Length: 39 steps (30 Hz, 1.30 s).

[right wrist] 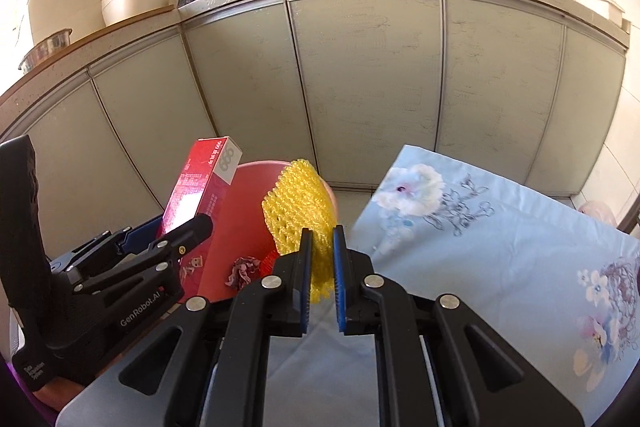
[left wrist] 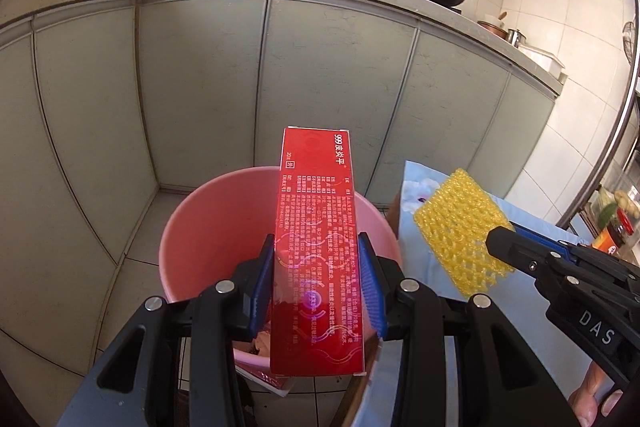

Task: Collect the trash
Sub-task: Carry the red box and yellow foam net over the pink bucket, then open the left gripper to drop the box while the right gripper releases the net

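We've got the left gripper (left wrist: 318, 291) clamped on the red box (left wrist: 318, 247) above the pink bin (left wrist: 192, 227), right gripper (right wrist: 320, 283) pinching the yellow foam net (right wrist: 298, 211).

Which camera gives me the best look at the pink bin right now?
The left wrist view: the pink bin shows its rim and inner wall, below the red box held in the left claw. The right wrist view shows only part of it, behind the box and the yellow foam net.

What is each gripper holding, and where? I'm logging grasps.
Left gripper clamps the red carton across its lower half. Right gripper pinches the yellow foam net at its lower edge.
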### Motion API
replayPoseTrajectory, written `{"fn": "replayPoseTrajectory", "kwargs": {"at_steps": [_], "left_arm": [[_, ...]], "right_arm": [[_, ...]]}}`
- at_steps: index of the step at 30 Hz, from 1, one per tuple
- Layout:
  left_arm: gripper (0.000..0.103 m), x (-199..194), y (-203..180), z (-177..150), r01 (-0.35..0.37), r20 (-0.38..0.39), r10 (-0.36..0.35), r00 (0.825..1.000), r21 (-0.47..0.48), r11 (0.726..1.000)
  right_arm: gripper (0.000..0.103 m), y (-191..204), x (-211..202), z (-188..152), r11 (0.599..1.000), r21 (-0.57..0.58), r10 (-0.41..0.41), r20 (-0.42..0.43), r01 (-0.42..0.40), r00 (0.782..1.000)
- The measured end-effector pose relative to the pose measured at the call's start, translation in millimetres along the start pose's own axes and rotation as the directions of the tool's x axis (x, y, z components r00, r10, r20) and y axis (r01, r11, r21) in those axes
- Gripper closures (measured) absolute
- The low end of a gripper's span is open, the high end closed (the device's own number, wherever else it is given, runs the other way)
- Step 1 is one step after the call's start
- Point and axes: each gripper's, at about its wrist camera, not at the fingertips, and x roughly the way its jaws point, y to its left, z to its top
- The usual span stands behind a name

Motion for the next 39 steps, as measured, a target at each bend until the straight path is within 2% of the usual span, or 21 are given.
{"fn": "replayPoseTrajectory", "kwargs": {"at_steps": [7,15,26,39], "left_arm": [[0.064,7,29,-1,-0.011,0.015,0.012,1.000,-0.058,0.998],[0.064,24,59,-5,-0.029,-0.007,0.029,1.000,-0.115,0.993],[0.064,45,69,-6,-0.033,-0.042,0.028,0.999,-0.136,0.990],[0.061,46,70,-8,-0.031,-0.039,0.025,0.999,-0.147,0.989]], "right_arm": [[0.093,23,26,4,0.999,-0.036,0.011,-0.027,-0.012,1.000],[0.093,43,58,4,0.997,-0.072,0.010,-0.079,-0.015,0.997],[0.093,53,84,1,0.995,-0.101,0.010,-0.124,-0.022,0.992],[0.091,54,83,2,0.995,-0.102,-0.008,-0.117,-0.004,0.993]]}}
